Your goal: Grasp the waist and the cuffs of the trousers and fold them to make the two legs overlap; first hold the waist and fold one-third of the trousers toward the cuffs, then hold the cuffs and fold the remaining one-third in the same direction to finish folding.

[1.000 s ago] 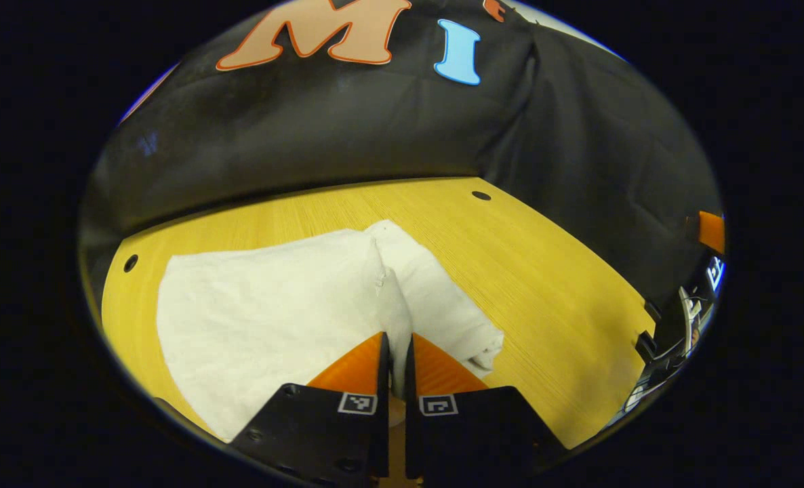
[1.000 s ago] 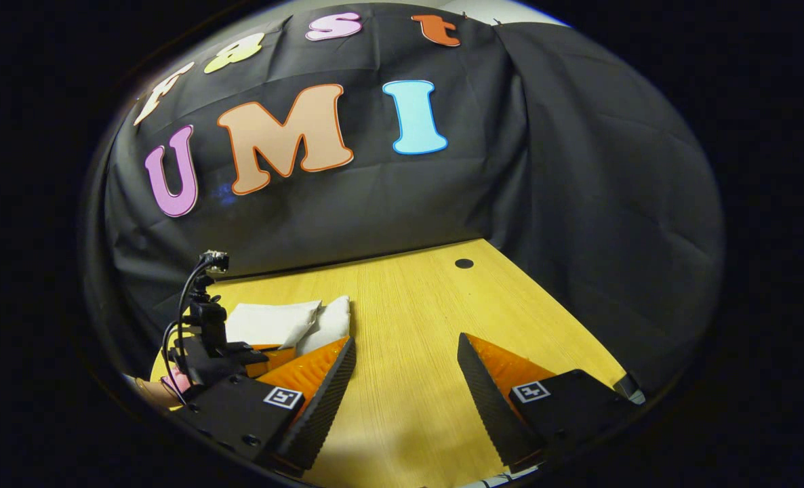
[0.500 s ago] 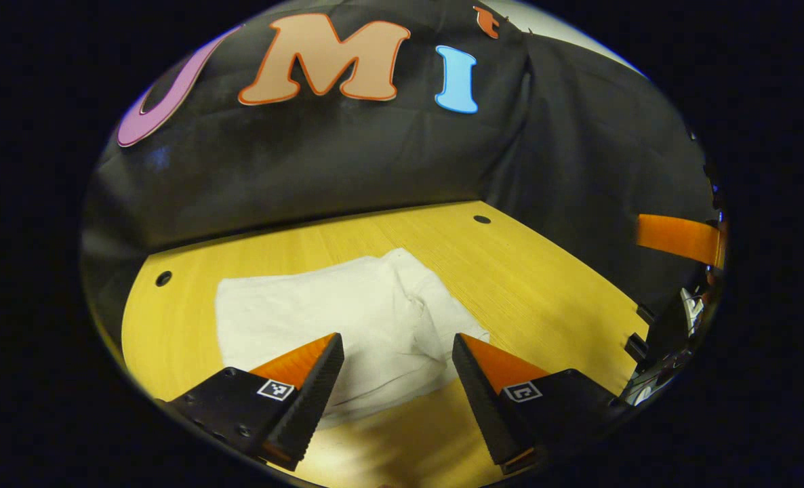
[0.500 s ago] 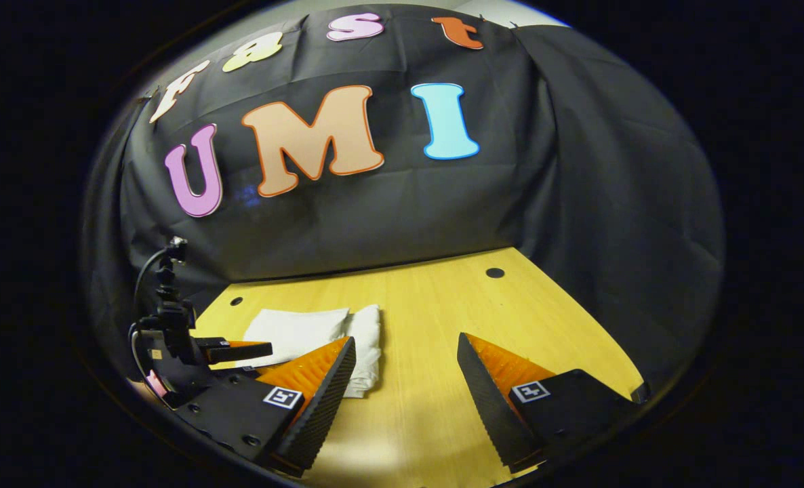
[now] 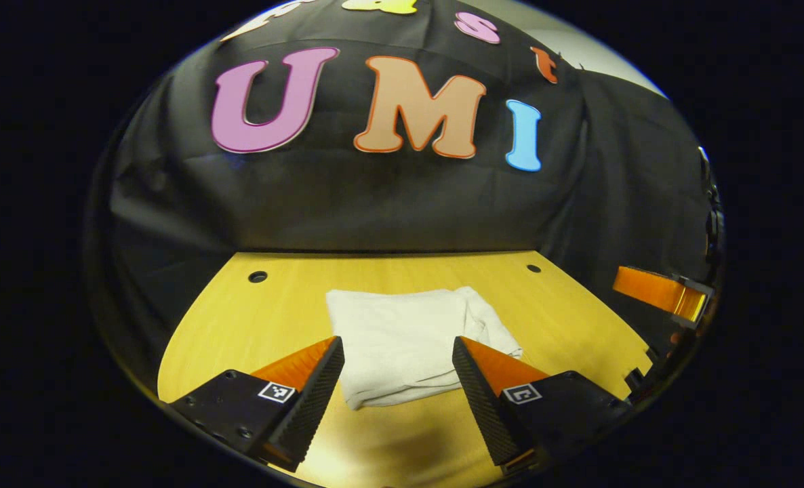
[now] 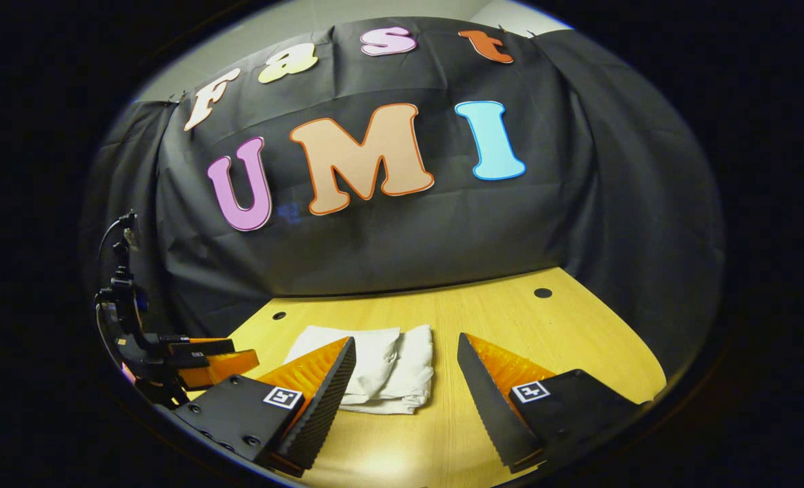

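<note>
Trousers lie on the yellow table as a compact white bundle, folded over on themselves, and by the look of it the folding is finished or very nearly so. Left gripper hangs above the table with its fingers spread wide and holding nothing; the trousers sit straight ahead of it, their near edge showing in the gap between its fingers. Right gripper is likewise wide apart and empty, with the trousers ahead of it and a little to the left, partly behind its left finger. In the right gripper view the left gripper shows to the left of the trousers, well apart from them. The bundle's long axis runs across both grippers' line of sight. Should any edge need tidying, the left gripper looks squarer to the trousers, though neither touches them
</note>
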